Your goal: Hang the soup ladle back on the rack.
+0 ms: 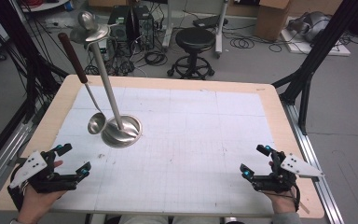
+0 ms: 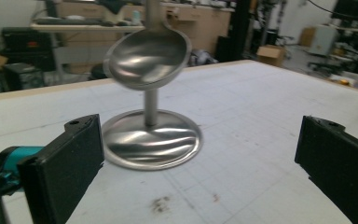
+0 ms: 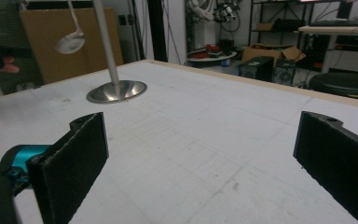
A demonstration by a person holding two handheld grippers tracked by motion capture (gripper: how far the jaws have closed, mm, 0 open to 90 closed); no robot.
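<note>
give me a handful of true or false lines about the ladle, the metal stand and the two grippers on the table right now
1. The ladle hangs from the stand with its bowl off the table. True.
2. The left gripper is shut on the ladle's handle. False: its jaws stand open and apart from the ladle.
3. The right gripper is open and holds nothing. True.
4. The stand lies tipped over on the table. False: its pole rises from a round base that sits flat on the table.
5. The stand is nearer the left gripper than the right. True.
</note>
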